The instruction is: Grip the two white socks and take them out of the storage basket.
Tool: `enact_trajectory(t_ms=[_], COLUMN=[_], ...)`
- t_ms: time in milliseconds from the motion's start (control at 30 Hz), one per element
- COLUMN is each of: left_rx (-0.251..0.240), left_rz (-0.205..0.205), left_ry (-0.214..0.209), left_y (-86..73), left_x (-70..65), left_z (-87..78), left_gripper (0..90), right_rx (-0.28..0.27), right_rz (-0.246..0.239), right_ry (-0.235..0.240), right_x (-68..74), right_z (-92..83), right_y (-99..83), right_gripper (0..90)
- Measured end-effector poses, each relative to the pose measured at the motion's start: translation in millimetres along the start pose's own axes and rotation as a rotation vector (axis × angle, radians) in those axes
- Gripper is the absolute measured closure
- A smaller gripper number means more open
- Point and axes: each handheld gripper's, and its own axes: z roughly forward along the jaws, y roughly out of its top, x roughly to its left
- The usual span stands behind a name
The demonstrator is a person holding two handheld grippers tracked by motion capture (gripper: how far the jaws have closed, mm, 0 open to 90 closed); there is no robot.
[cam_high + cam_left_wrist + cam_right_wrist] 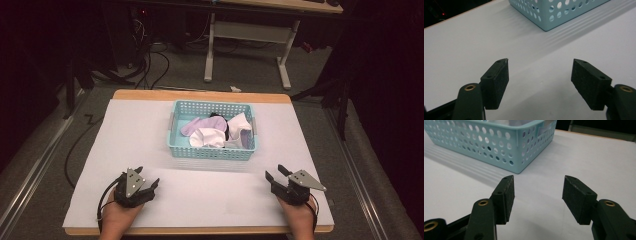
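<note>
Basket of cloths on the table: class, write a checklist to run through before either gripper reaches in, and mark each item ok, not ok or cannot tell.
1. Left gripper jaws open, nothing between them: ok.
2. Right gripper jaws open, nothing between them: ok.
3. Light blue basket upright on the white table cover: ok.
4. Cloths inside the basket, open from above: ok.
5. Cover bare between both grippers and basket: ok.
6. Number of separate cloths: cannot tell.

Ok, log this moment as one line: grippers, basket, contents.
left hand-held gripper: open, empty, near table edge | right hand-held gripper: open, empty | basket: centre, untouched | clothes: heaped inside basket
</note>
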Motion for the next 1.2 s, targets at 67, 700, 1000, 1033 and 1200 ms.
enact_trajectory(t_ms=[67, 700, 1000, 1033, 1200], left_rx=[0.009, 0.001, 0.001, 0.001, -0.006], left_rz=[0.001, 0.000, 0.000, 0.001, -0.002], left_ry=[-0.003, -0.017, -0.027, -0.028, -0.033], left_y=[0.4, 0.0, -0.1, -0.1, -0.3], left_x=[0.2, 1.1, 1.9, 1.8, 1.8], left_z=[0.8, -0.1, -0.3, -0.4, -0.6], left_gripper=[31.3, 31.3, 31.3, 31.3, 31.2], right_rx=[0.005, -0.005, 0.012, 0.016, 0.032], right_rz=[-0.003, 0.075, 0.070, 0.073, 0.088], right_ry=[0.001, 0.001, -0.006, 0.001, 0.037], right_x=[0.4, -7.1, -6.0, -6.3, -10.0], right_z=[0.7, -0.1, 1.3, 1.5, 3.4], right_y=[0.1, -0.9, -0.4, -0.3, 0.9], right_gripper=[43.3, 43.5, 39.5, 38.6, 35.7])
